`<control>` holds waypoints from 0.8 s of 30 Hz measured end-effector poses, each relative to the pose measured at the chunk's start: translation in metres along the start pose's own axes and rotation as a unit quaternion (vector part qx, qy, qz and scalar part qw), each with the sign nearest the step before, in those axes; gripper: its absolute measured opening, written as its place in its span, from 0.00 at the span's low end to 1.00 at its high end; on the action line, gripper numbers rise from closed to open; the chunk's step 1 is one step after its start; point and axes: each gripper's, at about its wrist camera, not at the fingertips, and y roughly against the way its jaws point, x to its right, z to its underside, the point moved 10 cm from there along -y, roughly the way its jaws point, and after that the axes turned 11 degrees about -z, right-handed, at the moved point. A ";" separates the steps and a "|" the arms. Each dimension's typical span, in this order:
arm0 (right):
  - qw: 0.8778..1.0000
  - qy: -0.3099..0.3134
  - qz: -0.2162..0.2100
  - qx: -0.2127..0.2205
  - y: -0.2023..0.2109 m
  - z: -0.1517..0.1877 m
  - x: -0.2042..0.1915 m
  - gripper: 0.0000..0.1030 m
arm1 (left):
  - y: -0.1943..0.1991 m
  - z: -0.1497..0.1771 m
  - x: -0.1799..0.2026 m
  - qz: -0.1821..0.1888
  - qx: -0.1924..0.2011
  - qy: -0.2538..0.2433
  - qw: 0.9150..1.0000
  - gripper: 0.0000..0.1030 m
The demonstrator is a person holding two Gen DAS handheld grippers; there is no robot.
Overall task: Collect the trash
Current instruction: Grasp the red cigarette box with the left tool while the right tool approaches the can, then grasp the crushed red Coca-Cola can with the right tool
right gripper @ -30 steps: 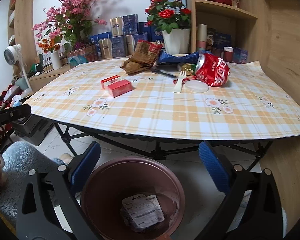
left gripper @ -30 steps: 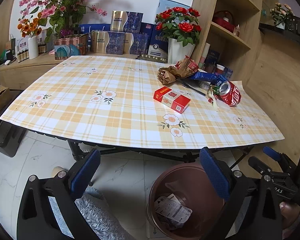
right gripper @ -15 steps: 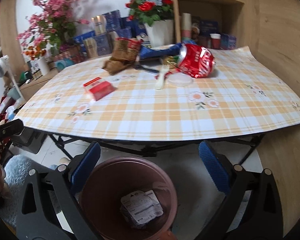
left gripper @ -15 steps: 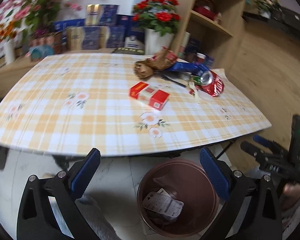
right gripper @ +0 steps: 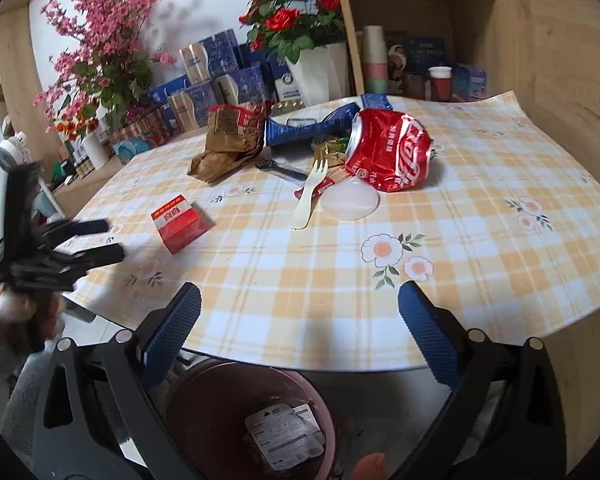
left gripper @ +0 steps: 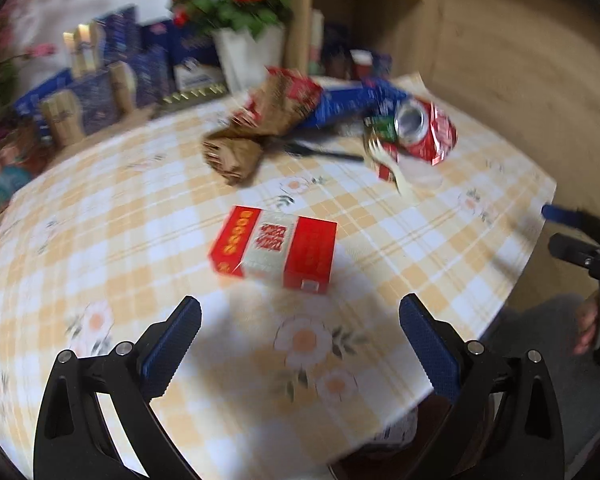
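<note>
A: What are your two tools doing?

B: My left hand-held gripper [left gripper: 300, 332] is spread wide and holds nothing. It hangs over the near part of the worktop [left gripper: 100, 216], and the red box [left gripper: 274, 248] lies just beyond its fingertips, not touched. This view is blurred.

A: And the right one?

B: My right hand-held gripper [right gripper: 299, 320] is also wide apart and empty, over the near edge of the worktop. Under it, on the floor, stands the brown bin [right gripper: 204, 396] with a printed wrapper [right gripper: 286, 436] inside.

A: Where is the other trash?

B: Farther on the worktop. The crushed red can [right gripper: 392, 152] lies on its side, a clear lid [right gripper: 350, 202] and a pale plastic fork [right gripper: 310, 192] just near it. To the left are a black fork [right gripper: 280, 168], a brown paper bag [right gripper: 230, 144] and a blue wrapper [right gripper: 312, 128].
</note>
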 end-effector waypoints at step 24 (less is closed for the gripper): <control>0.996 0.042 0.076 0.033 -0.011 -0.048 0.048 0.94 | -0.078 -0.018 -0.027 -0.051 -0.061 0.019 0.997 0.86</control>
